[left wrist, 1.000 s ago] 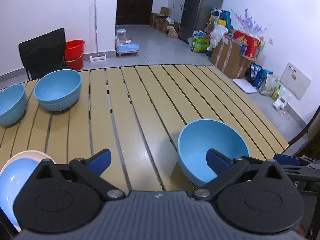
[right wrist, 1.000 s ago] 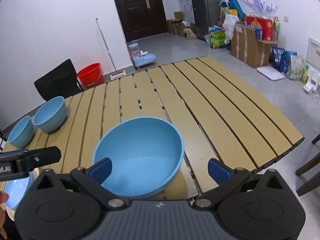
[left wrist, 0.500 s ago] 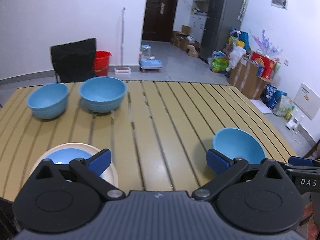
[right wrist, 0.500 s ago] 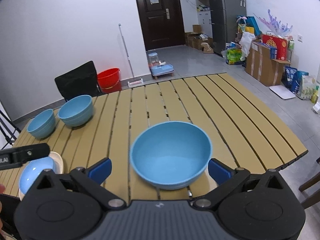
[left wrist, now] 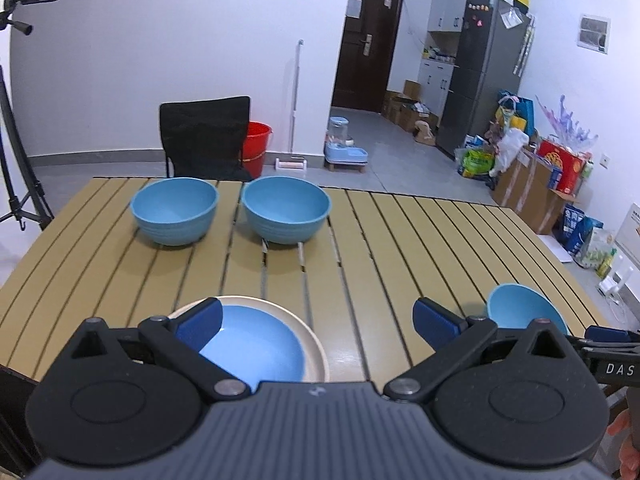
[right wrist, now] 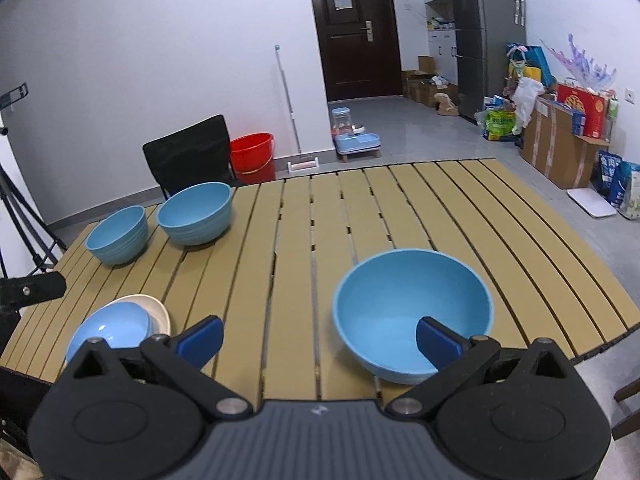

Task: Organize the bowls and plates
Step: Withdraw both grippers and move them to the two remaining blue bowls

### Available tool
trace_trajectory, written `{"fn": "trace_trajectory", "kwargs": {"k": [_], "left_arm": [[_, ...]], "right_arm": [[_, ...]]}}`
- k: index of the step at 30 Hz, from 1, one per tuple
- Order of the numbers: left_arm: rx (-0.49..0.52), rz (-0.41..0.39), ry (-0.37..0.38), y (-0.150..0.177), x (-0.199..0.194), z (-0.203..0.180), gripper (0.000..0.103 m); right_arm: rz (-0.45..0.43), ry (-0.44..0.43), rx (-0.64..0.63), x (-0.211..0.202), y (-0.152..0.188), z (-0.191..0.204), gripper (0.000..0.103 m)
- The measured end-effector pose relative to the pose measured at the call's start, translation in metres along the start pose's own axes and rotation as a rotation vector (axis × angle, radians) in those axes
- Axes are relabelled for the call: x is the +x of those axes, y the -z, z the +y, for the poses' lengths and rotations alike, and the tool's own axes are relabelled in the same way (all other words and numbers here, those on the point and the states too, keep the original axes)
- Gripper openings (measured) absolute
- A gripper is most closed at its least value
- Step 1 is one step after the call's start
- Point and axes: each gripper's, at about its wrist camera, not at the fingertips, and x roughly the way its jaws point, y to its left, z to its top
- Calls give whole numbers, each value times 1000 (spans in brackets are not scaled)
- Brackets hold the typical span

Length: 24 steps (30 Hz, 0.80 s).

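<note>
Near counter (right wrist: 400,200) front edge: lone blue bowl (right wrist: 412,312) right, blue plate (left wrist: 256,348) on cream plate (left wrist: 312,344) left. Two bowls (left wrist: 174,210) (left wrist: 286,208) by the far edge. Left claw (left wrist: 316,320) and right claw (right wrist: 318,334) both wide, empty.

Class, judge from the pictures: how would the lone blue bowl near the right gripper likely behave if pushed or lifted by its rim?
The bowl looks stiff, probably light plastic. Its round sides and narrow base suggest it may rock or tip when nudged. It would likely slide on the smooth table.

Blue bowls (right wrist: 412,312), cream plate (left wrist: 316,354), tan slatted table (left wrist: 384,248).
</note>
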Motion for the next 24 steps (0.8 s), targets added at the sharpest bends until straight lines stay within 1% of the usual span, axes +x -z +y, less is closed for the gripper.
{"fn": "trace_trajectory", "kwargs": {"k": [6,11,16,24], "left_arm": [[-18,-7,-14,-5,-3,27,103],[-5,0,-29,-12,0,39,103],[10,0,-35,-23,7,50,103],[25,9,-40,-44,27,65,103]], "right_arm": [[0,-14,-31,6,-9,22,103],[11,-21,-48,17,-21,37,103],[30,-23,-71,34,-33,56,103],[36,-46,-103,63,-52,86,103]]}}
